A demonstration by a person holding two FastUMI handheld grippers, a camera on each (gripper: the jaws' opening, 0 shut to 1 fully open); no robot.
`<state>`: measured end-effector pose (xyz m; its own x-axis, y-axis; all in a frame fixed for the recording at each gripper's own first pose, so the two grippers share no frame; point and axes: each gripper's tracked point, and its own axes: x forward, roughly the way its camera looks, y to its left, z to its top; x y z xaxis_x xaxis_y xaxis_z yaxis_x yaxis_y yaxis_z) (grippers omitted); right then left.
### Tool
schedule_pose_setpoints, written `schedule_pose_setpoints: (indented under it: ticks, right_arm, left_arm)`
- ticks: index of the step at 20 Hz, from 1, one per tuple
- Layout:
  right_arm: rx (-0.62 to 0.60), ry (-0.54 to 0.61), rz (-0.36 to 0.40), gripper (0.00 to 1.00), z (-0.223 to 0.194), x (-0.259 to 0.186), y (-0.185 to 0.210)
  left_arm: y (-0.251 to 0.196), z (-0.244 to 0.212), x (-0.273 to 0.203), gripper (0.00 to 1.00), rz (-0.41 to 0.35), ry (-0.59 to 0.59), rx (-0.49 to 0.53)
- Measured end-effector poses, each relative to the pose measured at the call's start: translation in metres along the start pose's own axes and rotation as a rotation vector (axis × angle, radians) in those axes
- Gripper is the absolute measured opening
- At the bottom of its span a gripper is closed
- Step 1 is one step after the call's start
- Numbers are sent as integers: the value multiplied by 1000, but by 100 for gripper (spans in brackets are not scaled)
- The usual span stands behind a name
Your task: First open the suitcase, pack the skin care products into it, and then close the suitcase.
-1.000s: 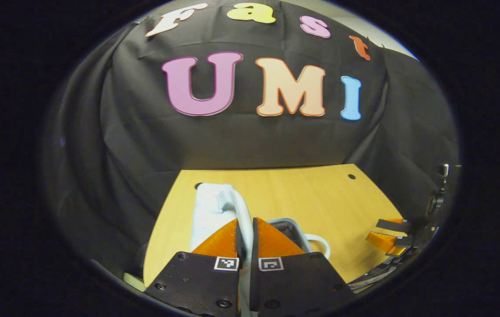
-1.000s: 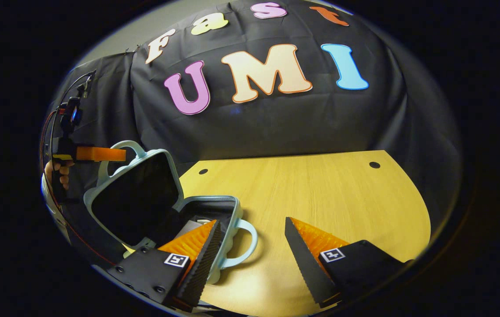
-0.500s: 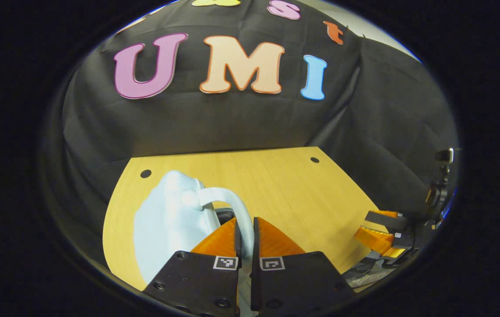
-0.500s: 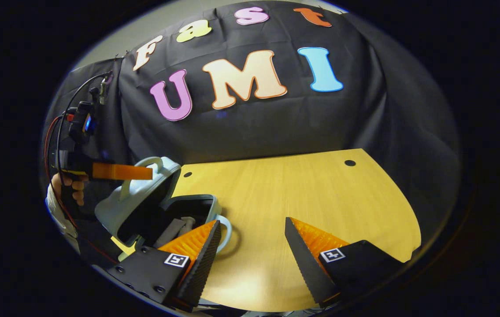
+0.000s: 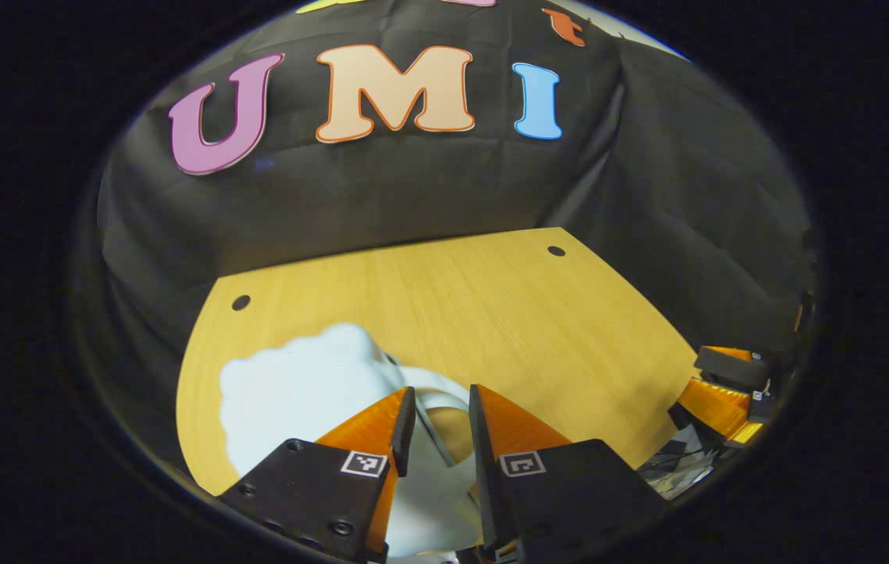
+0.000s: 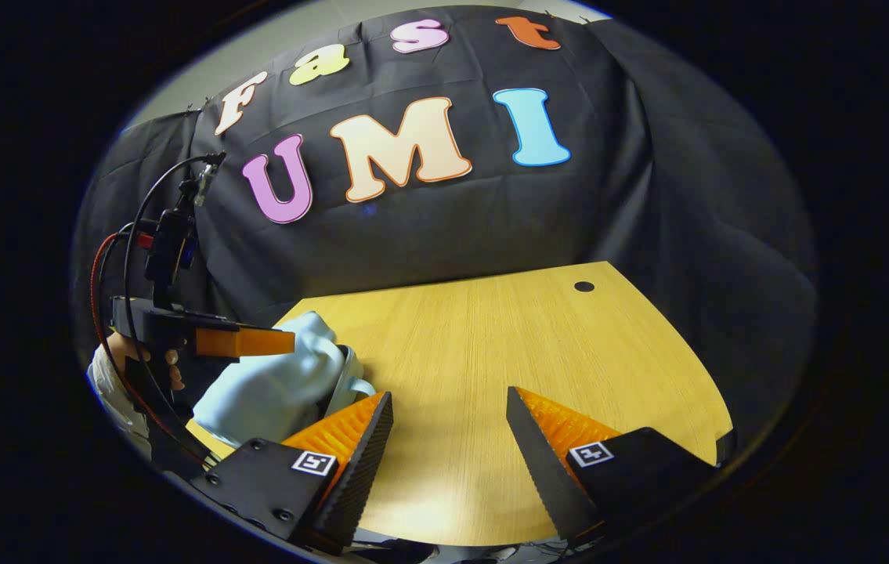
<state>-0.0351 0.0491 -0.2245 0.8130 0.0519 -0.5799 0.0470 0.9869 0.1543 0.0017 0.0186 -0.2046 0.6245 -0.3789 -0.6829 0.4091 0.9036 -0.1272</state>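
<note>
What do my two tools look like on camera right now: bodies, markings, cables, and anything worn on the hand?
Each tool has black, bolted finger mounts carrying small square black-and-white markers, with wedge-shaped, ridged fingers. The left tool, seen from the right gripper view, has a black body with a camera mast and looping black and red cables. A light sleeve shows at the hand. The right tool looks alike.

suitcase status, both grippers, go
Left gripper parted a little around the lid handle, grip unclear. Right gripper open over bare table, holding nothing. Suitcase lid down, looks shut. Nothing in the way.
</note>
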Motion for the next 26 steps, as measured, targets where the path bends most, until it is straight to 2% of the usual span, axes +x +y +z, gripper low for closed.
schedule_pose_setpoints:
  ticks: [3,5,6,8,12,14,16,19,21,26]
  right_arm:
    - [4,-26,-5,92,8,-5,-3]
    - [-2,-54,-7,92,18,-10,-4]
    - [-9,-78,-10,92,27,-13,-5]
    - [-26,-142,-16,92,50,-19,-5]
    - [-66,-279,-28,92,105,-35,-3]
    - [-79,-351,-34,93,134,-44,0]
    - [-100,-435,-37,94,163,-59,3]
    - [-134,-574,-55,96,198,-84,6]
    - [-162,-635,-61,96,210,-99,12]
    - [-192,-691,-45,96,225,-114,30]
  left_arm:
    - [-7,6,-1,38,-23,-32,-42]
    - [-17,20,-5,52,-28,-100,-56]
    - [-23,30,-9,65,-26,-139,-59]
    - [-28,49,-22,79,-15,-248,-74]
    - [-37,97,-69,92,39,-486,-70]
    - [-48,119,-91,96,55,-587,-39]
    - [-64,131,-113,95,63,-650,-3]
    - [-89,146,-132,95,36,-736,39]
    - [-104,151,-139,95,14,-760,59]
    - [-131,155,-148,95,-48,-790,81]
